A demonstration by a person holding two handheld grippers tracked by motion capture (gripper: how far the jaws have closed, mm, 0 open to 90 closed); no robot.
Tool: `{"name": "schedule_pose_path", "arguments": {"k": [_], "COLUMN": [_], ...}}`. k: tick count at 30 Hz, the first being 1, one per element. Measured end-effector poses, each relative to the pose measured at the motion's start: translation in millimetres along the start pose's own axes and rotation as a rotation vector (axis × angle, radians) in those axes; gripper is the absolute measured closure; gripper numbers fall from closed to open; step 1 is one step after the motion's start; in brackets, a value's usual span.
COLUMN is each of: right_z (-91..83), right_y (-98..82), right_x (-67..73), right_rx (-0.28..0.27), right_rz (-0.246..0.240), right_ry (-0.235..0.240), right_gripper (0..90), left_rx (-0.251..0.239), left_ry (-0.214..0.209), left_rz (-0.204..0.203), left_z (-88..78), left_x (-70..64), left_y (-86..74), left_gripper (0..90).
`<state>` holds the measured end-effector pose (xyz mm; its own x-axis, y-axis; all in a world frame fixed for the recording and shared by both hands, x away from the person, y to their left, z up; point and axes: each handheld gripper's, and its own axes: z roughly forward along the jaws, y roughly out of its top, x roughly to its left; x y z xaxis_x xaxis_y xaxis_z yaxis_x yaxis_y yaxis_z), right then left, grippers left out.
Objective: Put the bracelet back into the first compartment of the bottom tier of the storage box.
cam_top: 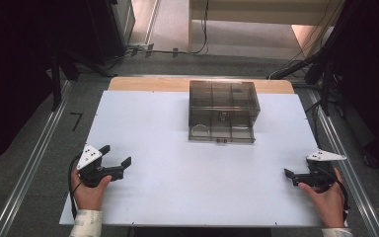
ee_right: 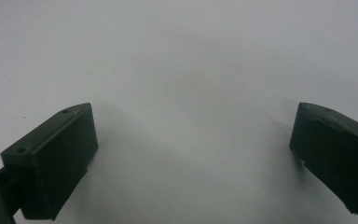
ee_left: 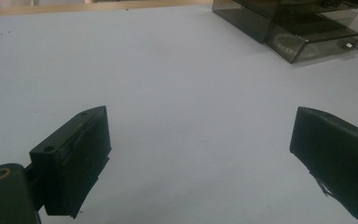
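Note:
A smoky see-through box (cam_top: pixel 222 101) with compartments stands at the far middle of the white tabletop (cam_top: pixel 177 192). Its bottom drawer (cam_top: pixel 221 132) juts out toward me, and a faint pale ring (cam_top: pixel 200 130) shows in the drawer's left end. Near the front left corner, a hand holds my left gripper (cam_top: pixel 116 154), open with nothing between its jaws and pointing right and a little away. In the left gripper view the same gripper (ee_left: pixel 200 116) frames bare table, with the box (ee_left: pixel 307 25) at the upper right. My right gripper (cam_top: pixel 291 177) is held at the front right. In the right gripper view it (ee_right: pixel 196 112) is open over bare white surface.
A wooden strip (cam_top: pixel 148 83) edges the table's far side. Metal floor rails (cam_top: pixel 34 163) run along both sides of the table. Dark stands and cables (cam_top: pixel 316 64) crowd the back corners. Wide white surface lies between the grippers and the box.

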<state>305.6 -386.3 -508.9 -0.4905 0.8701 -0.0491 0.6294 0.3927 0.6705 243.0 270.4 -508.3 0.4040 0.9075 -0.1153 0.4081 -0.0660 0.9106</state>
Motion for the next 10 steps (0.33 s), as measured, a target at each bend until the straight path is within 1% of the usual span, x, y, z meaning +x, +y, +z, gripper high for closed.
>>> {"name": "schedule_pose_path", "arguments": {"k": [6, 10], "right_z": [0.0, 0.0], "right_y": [0.0, 0.0], "right_x": [0.0, 0.0], "right_rx": [0.000, 0.000], "right_rz": [0.000, 0.000], "right_ry": [0.000, 0.000], "right_gripper": [0.0, 0.0], "left_rx": [-0.014, -0.016], "left_ry": [0.002, -0.004], "left_rz": [-0.011, -0.007], "left_z": [-4.2, -5.4], "left_x": [3.5, 4.4], "left_y": [-1.5, -2.2], "left_gripper": [5.7, 5.7]}}
